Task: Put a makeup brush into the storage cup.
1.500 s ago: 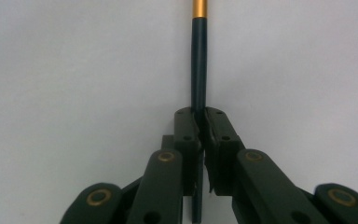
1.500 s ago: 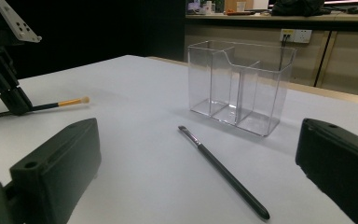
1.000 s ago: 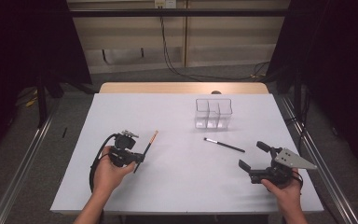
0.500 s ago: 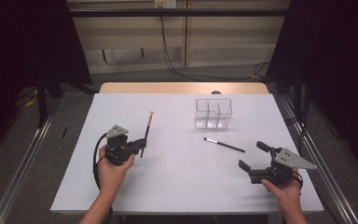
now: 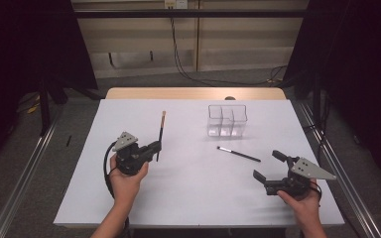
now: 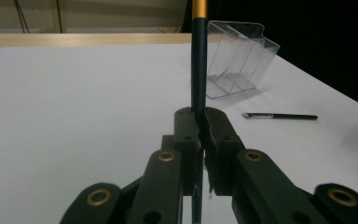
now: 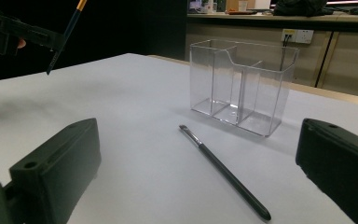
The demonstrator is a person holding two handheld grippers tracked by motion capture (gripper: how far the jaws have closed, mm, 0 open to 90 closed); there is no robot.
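My left gripper (image 5: 155, 148) is shut on the dark handle of a makeup brush (image 5: 161, 130) with a gold band, held off the white table with its bristle end up and away. In the left gripper view the handle (image 6: 198, 70) stands upright, pinched between the two pads (image 6: 200, 122). My right gripper (image 5: 269, 165) rests low at the front right, open and empty. A thin black brush (image 5: 238, 154) lies flat on the table between it and a clear three-part organiser (image 5: 227, 120). The right gripper view shows that brush (image 7: 223, 172) just ahead of its jaws and the organiser (image 7: 242, 86) behind.
The white table top (image 5: 188, 198) has bare room in the middle and at the front. A wooden strip (image 5: 193, 93) runs along its far edge. Metal rails (image 5: 25, 173) flank both sides. Cables hang against the wall behind.
The left hand has lifted the gold-banded brush off the table and turned it from a slant to nearly upright, while shifting slightly. The right hand and the black brush have stayed put.
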